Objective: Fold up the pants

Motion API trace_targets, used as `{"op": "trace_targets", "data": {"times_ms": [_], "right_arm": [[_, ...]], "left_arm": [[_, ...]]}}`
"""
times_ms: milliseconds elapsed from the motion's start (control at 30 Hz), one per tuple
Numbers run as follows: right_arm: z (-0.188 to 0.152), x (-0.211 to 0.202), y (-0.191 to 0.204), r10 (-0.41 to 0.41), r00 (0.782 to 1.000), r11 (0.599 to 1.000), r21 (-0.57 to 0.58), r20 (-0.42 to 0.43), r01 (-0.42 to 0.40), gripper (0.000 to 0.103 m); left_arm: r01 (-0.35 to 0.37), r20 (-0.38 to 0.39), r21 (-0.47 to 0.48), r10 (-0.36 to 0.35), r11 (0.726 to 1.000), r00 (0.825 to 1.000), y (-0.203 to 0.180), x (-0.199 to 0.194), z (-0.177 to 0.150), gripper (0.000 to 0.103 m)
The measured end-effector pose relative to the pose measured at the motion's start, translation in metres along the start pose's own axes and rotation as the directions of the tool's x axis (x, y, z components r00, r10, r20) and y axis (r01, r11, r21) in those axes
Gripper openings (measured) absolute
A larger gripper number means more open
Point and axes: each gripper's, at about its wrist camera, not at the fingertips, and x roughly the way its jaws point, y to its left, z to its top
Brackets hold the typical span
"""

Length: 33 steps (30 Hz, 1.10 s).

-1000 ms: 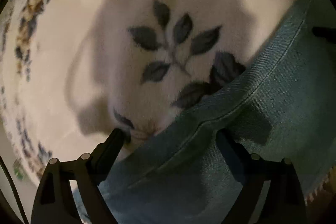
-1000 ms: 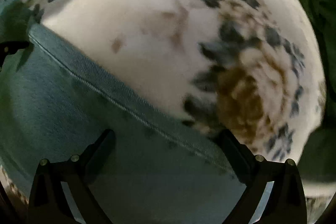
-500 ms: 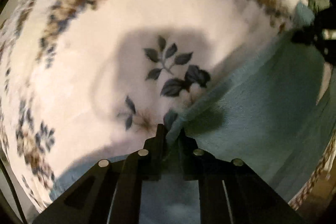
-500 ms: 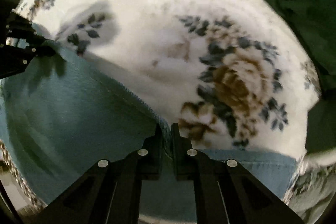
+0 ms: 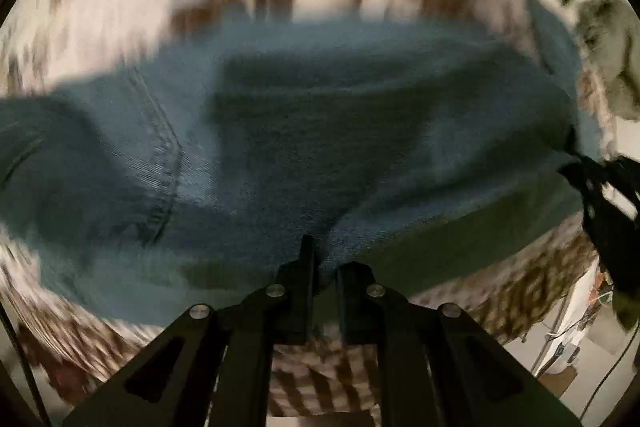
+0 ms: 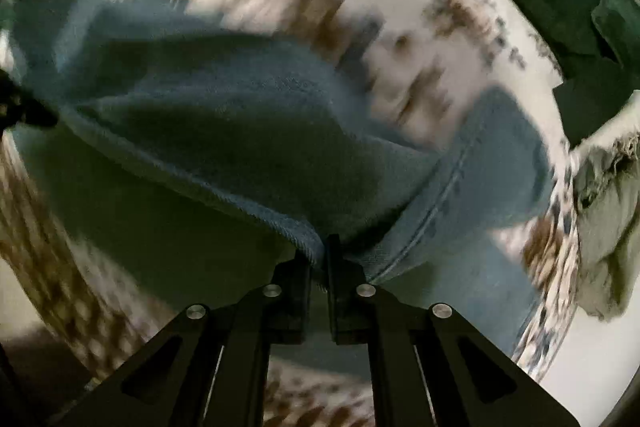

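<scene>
Since the earlier frames, both grippers have been closed from a spread stance onto the denim hem, and the pinched edge has been lifted and carried over the garment; heavy motion blur is recorded in both views. Left gripper (image 5: 322, 267): pressed together, a fold of the pants (image 5: 280, 131) pinched between the fingers. Right gripper (image 6: 322, 259): likewise pressed together, pinching the hemmed edge of the pants (image 6: 224, 131). Pants: blue denim, lying across a floral blanket (image 5: 132, 11), white with brown and dark leaf print, the held edge raised clear of it and the remainder draped below; a stitched seam (image 5: 162, 163) is seen left of centre in the left wrist view. The blanket's fringed edge (image 6: 560, 235) is seen at the right of the right wrist view, with a pale crumpled cloth (image 6: 608, 211) beyond it. The surface beneath the blanket cannot be identified. Step in hand, as judged: one fold being drawn across, both corners carried together. Next move, as judged: the held edge to be laid level on the far portion, corners aligned, tension kept equal, then released.
</scene>
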Motion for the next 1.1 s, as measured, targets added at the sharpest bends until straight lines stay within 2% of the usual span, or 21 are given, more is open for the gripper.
{"op": "trace_targets", "data": {"times_ms": [100,200,267,333,367,400,433,500,533,600,667,700,767,800,833,867,900,933,1000,1033,1100], "right_arm": [[-0.027,0.025,0.026,-0.052,0.997,0.999,0.001,-0.061,0.052,0.011],[-0.030,0.033,0.032,-0.061,0.992,0.997,0.034,-0.108,0.065,0.016],[-0.024,0.021,0.018,0.034,0.994,0.990,0.137,-0.106,-0.019,0.034],[-0.020,0.001,0.001,0.116,0.991,0.968,0.232,-0.061,-0.099,0.071],[-0.018,-0.012,-0.010,0.144,0.989,0.949,0.287,-0.030,-0.129,0.077],[-0.017,-0.023,-0.020,0.161,0.987,0.931,0.331,0.001,-0.152,0.081],[-0.015,-0.035,-0.036,0.186,0.981,0.900,0.393,0.046,-0.190,0.081],[-0.012,-0.043,-0.063,0.202,0.975,0.846,0.484,0.095,-0.223,0.081],[-0.007,-0.042,-0.079,0.190,0.976,0.820,0.531,0.102,-0.215,0.081],[0.012,-0.021,-0.117,0.119,0.992,0.797,0.592,0.043,-0.121,0.081],[0.035,0.014,-0.149,0.066,0.998,0.778,0.627,-0.018,-0.040,0.081],[0.048,0.041,-0.166,0.065,0.996,0.771,0.637,-0.066,-0.008,0.081],[0.057,0.073,-0.181,0.122,0.988,0.753,0.658,-0.092,-0.032,0.080],[0.056,0.079,-0.184,0.131,0.988,0.750,0.660,-0.086,-0.042,0.069],[0.052,0.077,-0.186,0.105,0.992,0.755,0.655,-0.074,-0.031,0.039],[0.043,0.069,-0.189,0.092,0.995,0.749,0.661,-0.034,-0.046,0.020],[0.029,0.057,-0.194,0.085,0.996,0.720,0.691,0.002,-0.063,0.007],[0.005,0.038,-0.202,0.057,0.997,0.669,0.740,0.044,-0.071,0.007],[-0.040,0.012,-0.212,0.015,0.998,0.577,0.814,0.066,-0.062,0.007],[-0.078,-0.001,-0.218,0.011,0.998,0.482,0.873,0.068,-0.065,0.007],[-0.137,0.000,-0.226,0.083,0.990,0.312,0.941,0.111,-0.131,0.008]], "left_arm": [[0.009,-0.026,-0.053,-0.010,0.999,1.000,0.003,0.039,-0.012,0.007],[0.008,-0.010,-0.084,-0.009,0.996,1.000,0.002,0.042,-0.007,0.009],[0.016,0.005,-0.106,-0.016,0.994,1.000,0.001,0.026,-0.007,0.013],[0.016,0.017,-0.118,-0.014,0.993,1.000,-0.001,0.009,-0.009,0.033],[0.023,0.030,-0.138,-0.019,0.990,0.999,-0.001,-0.002,-0.011,0.038],[0.026,0.042,-0.153,-0.019,0.988,0.999,-0.001,-0.010,-0.011,0.052],[0.012,0.057,-0.174,-0.002,0.985,0.998,-0.003,-0.021,-0.011,0.075],[-0.027,0.105,-0.214,0.051,0.976,0.993,-0.004,-0.036,-0.008,0.088],[-0.040,0.153,-0.238,0.078,0.970,0.985,-0.007,-0.047,-0.004,0.088],[-0.103,0.209,-0.253,0.158,0.962,0.965,-0.020,-0.056,0.012,0.088],[-0.121,0.238,-0.265,0.186,0.957,0.953,-0.032,-0.052,0.029,0.088],[-0.125,0.244,-0.270,0.194,0.955,0.950,-0.032,-0.044,0.032,0.089],[-0.143,0.263,-0.273,0.216,0.951,0.940,-0.037,-0.037,0.047,0.089],[-0.150,0.264,-0.263,0.220,0.953,0.939,-0.040,-0.032,0.046,0.089],[-0.159,0.265,-0.249,0.225,0.955,0.938,-0.041,-0.035,0.051,0.089],[-0.171,0.270,-0.221,0.229,0.960,0.935,-0.052,-0.035,0.056,0.089],[-0.177,0.279,-0.199,0.229,0.964,0.933,-0.058,-0.040,0.054,0.089],[-0.203,0.309,-0.169,0.247,0.964,0.918,-0.067,-0.048,0.052,0.089],[-0.231,0.343,-0.141,0.266,0.963,0.901,-0.081,-0.055,0.044,0.089],[-0.226,0.348,-0.135,0.260,0.965,0.901,-0.086,-0.057,0.040,0.089],[-0.205,0.342,-0.135,0.240,0.969,0.909,-0.094,-0.055,0.033,0.089]]}}
